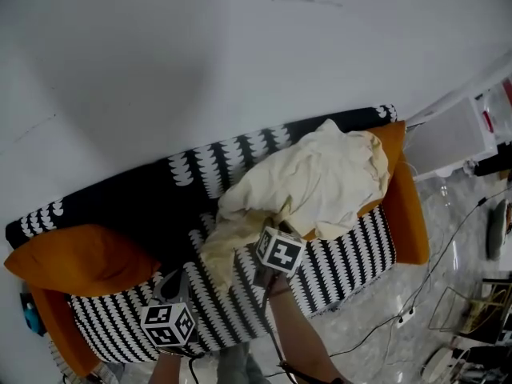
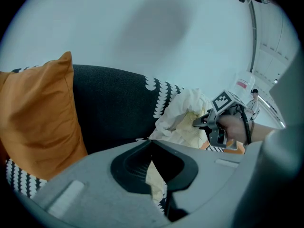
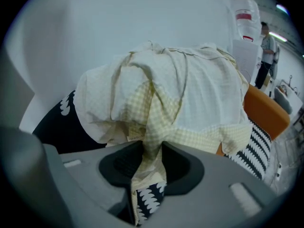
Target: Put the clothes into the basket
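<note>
Honestly, right gripper (image 3: 153, 148) jaws are clamped on the cream shirt (image 3: 190, 80), and left gripper (image 2: 151, 145) jaws look shut. Lift high so nothing drags on the sofa (image 1: 160, 198).

Grey right gripper (image 3: 151, 151), black-padded jaws

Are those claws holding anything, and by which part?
Both pinch the cream garment: right gripper a bunched checked fold, left gripper its trailing lower end.
</note>
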Demonstrator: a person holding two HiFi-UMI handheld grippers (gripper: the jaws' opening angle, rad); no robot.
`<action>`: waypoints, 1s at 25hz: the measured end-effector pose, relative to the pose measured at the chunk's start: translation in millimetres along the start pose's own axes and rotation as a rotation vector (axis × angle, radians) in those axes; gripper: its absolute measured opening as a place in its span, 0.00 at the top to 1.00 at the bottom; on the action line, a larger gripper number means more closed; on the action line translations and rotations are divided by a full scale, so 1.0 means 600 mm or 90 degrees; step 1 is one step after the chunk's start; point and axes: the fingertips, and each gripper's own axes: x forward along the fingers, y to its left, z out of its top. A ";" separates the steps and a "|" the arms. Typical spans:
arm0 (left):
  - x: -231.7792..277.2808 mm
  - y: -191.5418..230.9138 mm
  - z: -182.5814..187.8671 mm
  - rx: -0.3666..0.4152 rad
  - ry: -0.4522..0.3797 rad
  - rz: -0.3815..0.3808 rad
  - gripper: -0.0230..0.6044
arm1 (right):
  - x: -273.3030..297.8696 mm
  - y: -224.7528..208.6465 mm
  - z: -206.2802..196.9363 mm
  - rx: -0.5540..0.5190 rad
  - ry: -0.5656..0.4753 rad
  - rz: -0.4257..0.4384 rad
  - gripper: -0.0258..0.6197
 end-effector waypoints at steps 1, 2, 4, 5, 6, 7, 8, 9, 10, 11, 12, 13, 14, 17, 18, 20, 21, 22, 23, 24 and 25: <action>-0.001 0.003 -0.001 -0.001 0.000 0.002 0.97 | 0.000 0.000 0.000 -0.001 0.000 0.001 0.78; -0.001 0.005 -0.001 -0.003 0.000 0.003 0.97 | 0.000 0.000 -0.001 -0.001 -0.001 0.002 0.81; -0.002 0.006 -0.003 -0.008 -0.001 0.004 0.97 | -0.001 0.000 -0.002 -0.006 -0.003 0.005 0.83; -0.003 0.006 -0.003 -0.009 -0.002 0.003 0.97 | -0.003 -0.001 -0.003 -0.008 -0.004 0.005 0.84; -0.003 0.006 -0.003 -0.010 -0.004 0.002 0.97 | -0.005 -0.002 -0.003 -0.011 -0.004 0.006 0.84; -0.004 0.006 -0.003 -0.011 -0.005 0.002 0.97 | -0.007 -0.002 -0.004 -0.013 -0.005 0.007 0.86; -0.004 0.006 -0.002 -0.013 -0.006 0.001 0.97 | -0.011 -0.003 -0.005 -0.015 -0.005 0.007 0.87; -0.005 0.007 -0.001 -0.014 -0.007 0.001 0.97 | -0.014 -0.004 -0.005 -0.018 -0.005 0.008 0.88; -0.006 0.006 0.000 -0.015 -0.009 0.001 0.97 | -0.019 -0.005 -0.005 -0.021 -0.005 0.009 0.90; -0.007 0.005 0.002 -0.015 -0.010 0.001 0.97 | -0.024 -0.007 -0.005 -0.025 -0.005 0.010 0.92; -0.009 0.003 0.005 -0.014 -0.012 0.001 0.97 | -0.030 -0.008 -0.005 -0.028 -0.006 0.012 0.92; -0.011 0.001 0.007 -0.014 -0.015 0.001 0.97 | -0.036 -0.010 -0.004 -0.032 -0.007 0.015 0.92; -0.013 -0.002 0.010 -0.014 -0.018 0.000 0.97 | -0.042 -0.010 -0.003 -0.035 -0.009 0.020 0.93; -0.021 -0.013 0.021 -0.019 -0.030 -0.005 0.97 | -0.062 -0.011 0.003 -0.041 -0.018 0.033 0.93; -0.023 -0.017 0.025 -0.019 -0.034 -0.006 0.97 | -0.070 -0.012 0.005 -0.042 -0.022 0.036 0.93; -0.029 -0.027 0.033 -0.017 -0.040 -0.010 0.97 | -0.089 -0.014 0.010 -0.047 -0.030 0.037 0.93; -0.033 -0.034 0.036 -0.015 -0.043 -0.014 0.97 | -0.100 -0.016 0.014 -0.052 -0.034 0.037 0.93; -0.038 -0.042 0.037 -0.012 -0.045 -0.018 0.97 | -0.111 -0.018 0.018 -0.057 -0.039 0.038 0.93; -0.044 -0.051 0.038 -0.008 -0.046 -0.022 0.97 | -0.123 -0.019 0.022 -0.062 -0.045 0.042 0.93; -0.051 -0.060 0.038 -0.004 -0.046 -0.026 0.97 | -0.136 -0.021 0.026 -0.067 -0.050 0.046 0.93; -0.059 -0.068 0.037 0.000 -0.046 -0.030 0.97 | -0.150 -0.023 0.030 -0.070 -0.057 0.050 0.93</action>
